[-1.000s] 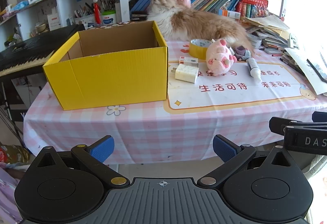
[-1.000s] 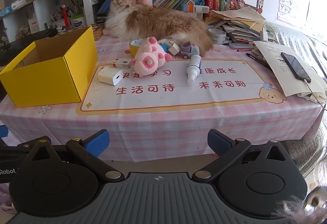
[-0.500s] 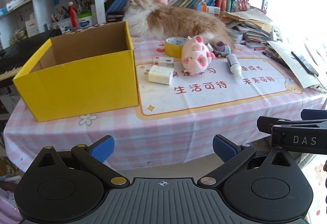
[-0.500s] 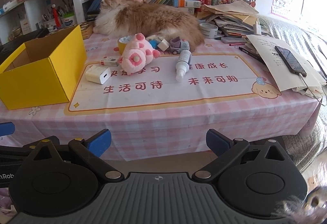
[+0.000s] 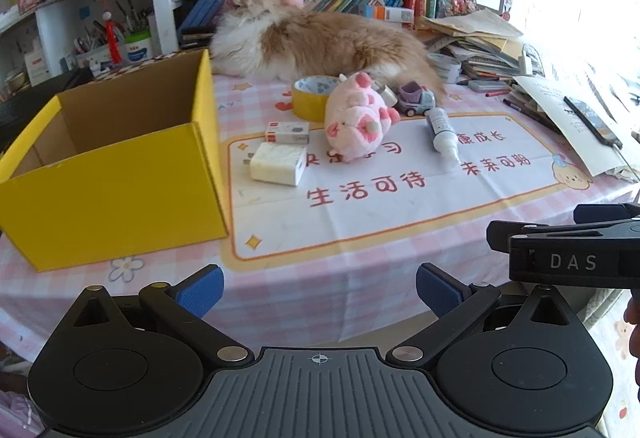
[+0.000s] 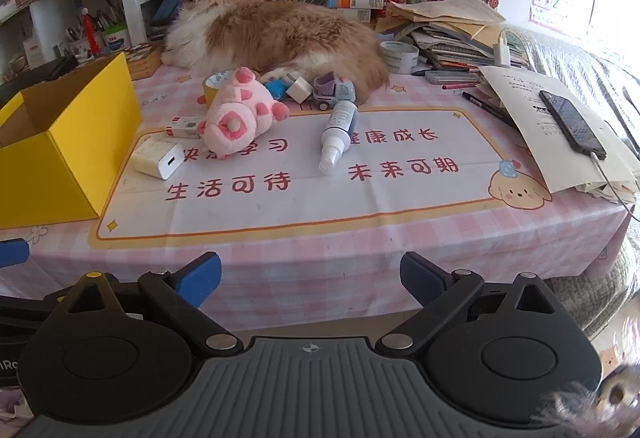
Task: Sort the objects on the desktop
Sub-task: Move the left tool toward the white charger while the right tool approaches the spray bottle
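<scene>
Both tools have been brought closer to the counter (image 6: 400,238). Left tool (image 5: 318,292) is held wide open, empty; right tool (image 6: 310,276) is closing slightly, nothing between. Yellow box (image 5: 116,174) is located left; pink plush (image 6: 236,116), charger (image 6: 158,158) and bottle (image 6: 338,136) are located right of it.

The near strip of the tabletop (image 6: 360,238) lies bare, an open way in. On the left the yellow box (image 5: 120,174) walls off that side. Charger (image 6: 158,158), plush pig (image 6: 236,116) and spray bottle (image 6: 338,136) crowd mid-mat; the cat (image 6: 280,34) blocks the back, papers (image 6: 552,142) the right.
</scene>
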`<state>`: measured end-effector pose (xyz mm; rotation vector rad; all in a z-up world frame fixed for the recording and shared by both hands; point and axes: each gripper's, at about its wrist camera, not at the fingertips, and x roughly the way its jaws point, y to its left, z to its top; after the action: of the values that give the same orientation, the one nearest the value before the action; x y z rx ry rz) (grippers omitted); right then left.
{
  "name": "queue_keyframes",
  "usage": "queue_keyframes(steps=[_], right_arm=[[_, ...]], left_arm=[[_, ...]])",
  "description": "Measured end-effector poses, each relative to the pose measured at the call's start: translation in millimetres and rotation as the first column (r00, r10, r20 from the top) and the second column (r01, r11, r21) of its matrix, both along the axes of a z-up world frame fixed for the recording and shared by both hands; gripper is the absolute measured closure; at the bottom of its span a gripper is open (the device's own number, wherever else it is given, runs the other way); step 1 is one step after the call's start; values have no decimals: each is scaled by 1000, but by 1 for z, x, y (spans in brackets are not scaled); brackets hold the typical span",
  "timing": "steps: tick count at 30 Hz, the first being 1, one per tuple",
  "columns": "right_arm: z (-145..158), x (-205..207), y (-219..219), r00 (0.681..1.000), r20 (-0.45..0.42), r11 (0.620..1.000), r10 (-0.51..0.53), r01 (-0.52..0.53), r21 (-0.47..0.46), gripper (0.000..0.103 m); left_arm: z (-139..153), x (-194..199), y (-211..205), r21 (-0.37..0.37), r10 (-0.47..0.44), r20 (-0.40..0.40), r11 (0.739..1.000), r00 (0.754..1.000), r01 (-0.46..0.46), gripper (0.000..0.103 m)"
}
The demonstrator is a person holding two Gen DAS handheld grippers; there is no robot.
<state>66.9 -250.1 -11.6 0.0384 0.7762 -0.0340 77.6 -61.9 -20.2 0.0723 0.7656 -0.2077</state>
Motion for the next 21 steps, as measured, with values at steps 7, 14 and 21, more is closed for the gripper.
queue_keyframes(steps=[7, 14, 21], right_arm=[[-1, 31, -19, 999, -17, 1000, 29, -29, -9, 6], [1, 66, -47, 999, -23, 999, 30, -29, 12, 6], [4, 98, -64, 997, -19, 997, 73, -72, 34, 6]], left_arm=[[-2, 27, -24, -1, 8, -15, 1000, 1000, -8, 0], [1, 52, -49, 13, 21, -20, 1000, 1000, -21, 0], [2, 72, -62, 29, 77, -29, 997, 997, -76, 0]])
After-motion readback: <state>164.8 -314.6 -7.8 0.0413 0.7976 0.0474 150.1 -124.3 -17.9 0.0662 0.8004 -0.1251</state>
